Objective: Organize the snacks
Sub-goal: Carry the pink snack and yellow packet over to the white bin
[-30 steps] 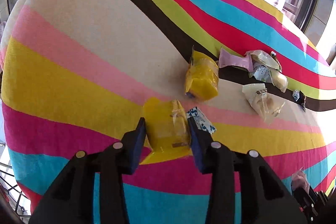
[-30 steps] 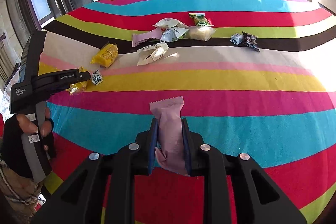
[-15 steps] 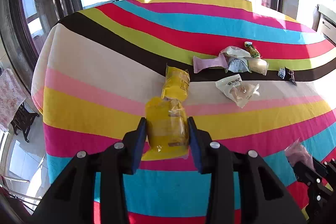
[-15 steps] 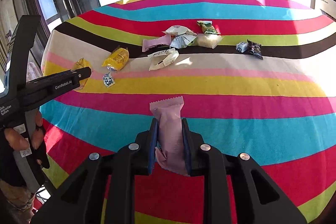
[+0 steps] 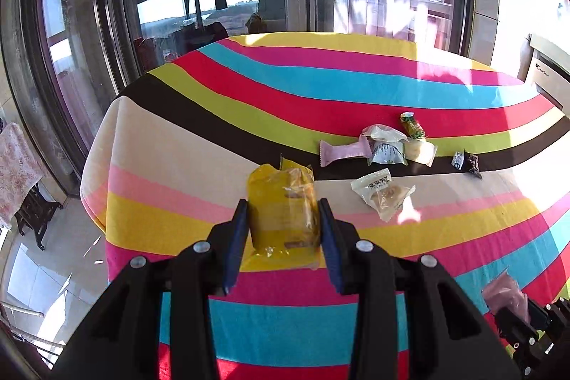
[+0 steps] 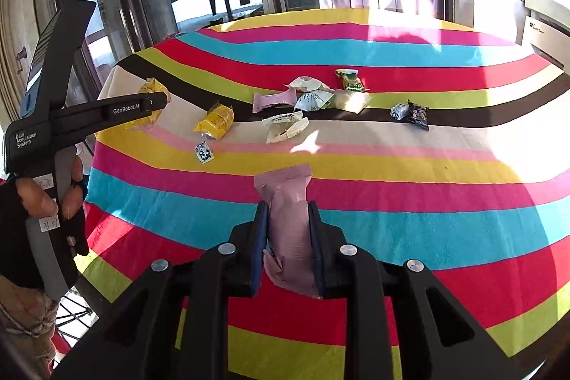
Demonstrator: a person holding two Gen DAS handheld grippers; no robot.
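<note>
A yellow snack packet [image 5: 283, 209] is pinched between the pads of the left gripper [image 5: 283, 227] and is held clear above the striped tablecloth [image 5: 338, 84]. A pink wrapped bar [image 6: 288, 223] is clamped upright in the right gripper [image 6: 288, 237], also above the cloth. On the brown stripe [image 6: 481, 114] a cluster is seen: a pink packet [image 6: 272, 100], a white-green packet [image 6: 311, 100] and a pale packet [image 6: 351, 100] lying touching, with a green packet [image 6: 351, 79] just behind. Just in front of that stripe a clear-white packet [image 6: 285, 127] and a second yellow packet [image 6: 215, 120] are lying, with a small blue-white candy [image 6: 204, 152] nearer still.
</note>
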